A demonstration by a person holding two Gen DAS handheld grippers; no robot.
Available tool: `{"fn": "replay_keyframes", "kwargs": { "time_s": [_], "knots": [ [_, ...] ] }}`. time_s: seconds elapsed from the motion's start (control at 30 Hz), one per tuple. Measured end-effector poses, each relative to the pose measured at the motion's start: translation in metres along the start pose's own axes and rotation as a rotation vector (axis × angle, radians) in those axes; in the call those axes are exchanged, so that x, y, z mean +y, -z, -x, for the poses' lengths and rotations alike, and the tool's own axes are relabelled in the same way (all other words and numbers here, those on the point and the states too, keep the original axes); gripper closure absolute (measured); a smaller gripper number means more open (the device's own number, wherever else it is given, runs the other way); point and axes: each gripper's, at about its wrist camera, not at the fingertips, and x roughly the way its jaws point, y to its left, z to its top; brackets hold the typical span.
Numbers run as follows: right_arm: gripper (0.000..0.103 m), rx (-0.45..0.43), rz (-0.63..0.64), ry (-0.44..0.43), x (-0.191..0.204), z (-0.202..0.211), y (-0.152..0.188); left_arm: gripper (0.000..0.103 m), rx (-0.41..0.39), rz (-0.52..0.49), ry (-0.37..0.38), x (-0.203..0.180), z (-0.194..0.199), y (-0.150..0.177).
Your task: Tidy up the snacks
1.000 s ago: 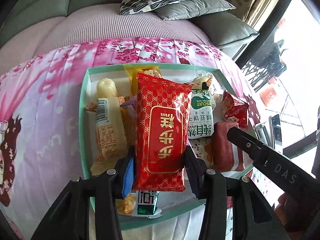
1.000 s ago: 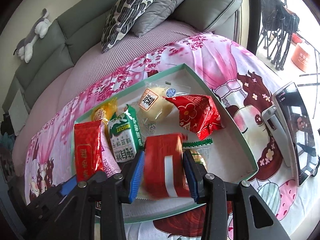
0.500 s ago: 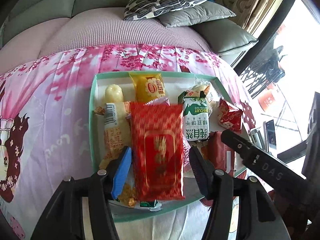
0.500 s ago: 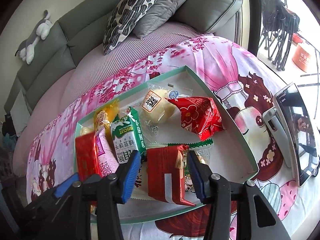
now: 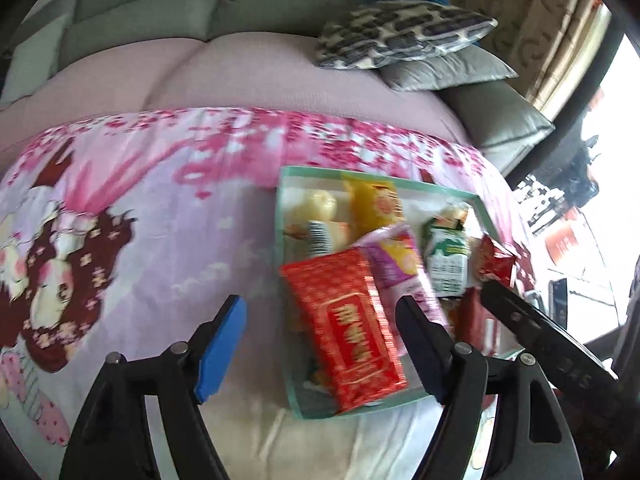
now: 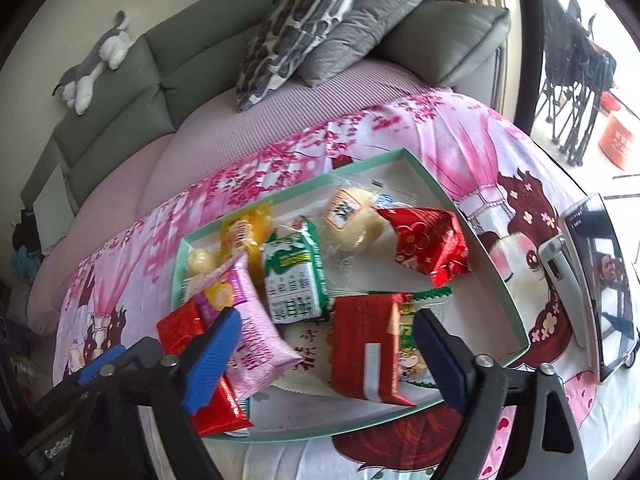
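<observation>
- I am holding the left gripper (image 5: 320, 344) with its jaws spread wide and gripping nothing; it is hanging over the near left corner of the mint tray (image 5: 360, 410), half over the pink printed cloth (image 5: 160, 240).
- I am holding the right gripper (image 6: 324, 360) with jaws likewise wide apart and empty, above the tray's near rim.
- The snacks are all lying inside the tray. The long red packet (image 5: 348, 332) is resting at the near left, overlapping the pink packet (image 6: 252, 328) beside it.
- The red packet with a white stripe (image 6: 368, 344) is lying just ahead of the right jaws, on top of a green-edged sachet (image 6: 420, 332).
- To do this step well, I am judging that each gripper should lift clear vertically, so a finger is not dragging a packet over the low rim.
- Farther in, the green biscuit pack (image 6: 294, 276), yellow packet (image 6: 244, 228), clear-wrapped bun (image 6: 348, 216) and crinkled red bag (image 6: 430, 240) are spread out, with bare tray floor at the far right.
- The phone on its stand (image 6: 596, 292) is standing just right of the tray; I am keeping the right gripper away from it.
- Open cloth is lying to the left, offering room to retreat.
</observation>
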Motion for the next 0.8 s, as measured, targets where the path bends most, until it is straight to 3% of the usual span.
{"fn": "replay_keyframes", "kwargs": {
  "time_s": [0.1,0.23,0.37,0.8],
  "knots": [
    [0.0,-0.021,0.027,-0.007,0.009,0.006,0.005,0.013,-0.019,0.032,-0.051,0.017,0.006,0.005],
    [0.0,-0.018,0.053,-0.002,0.018,0.011,0.016,0.011,-0.029,0.026,-0.172,0.036,0.009,0.018],
    [0.0,-0.02,0.062,0.002,0.023,0.016,0.033,0.011,0.013,0.015,-0.276,0.054,0.008,0.036],
    [0.0,0.003,0.14,0.001,0.053,0.024,0.07,0.011,0.036,0.023,-0.315,0.063,0.021,0.057]
  ]
}}
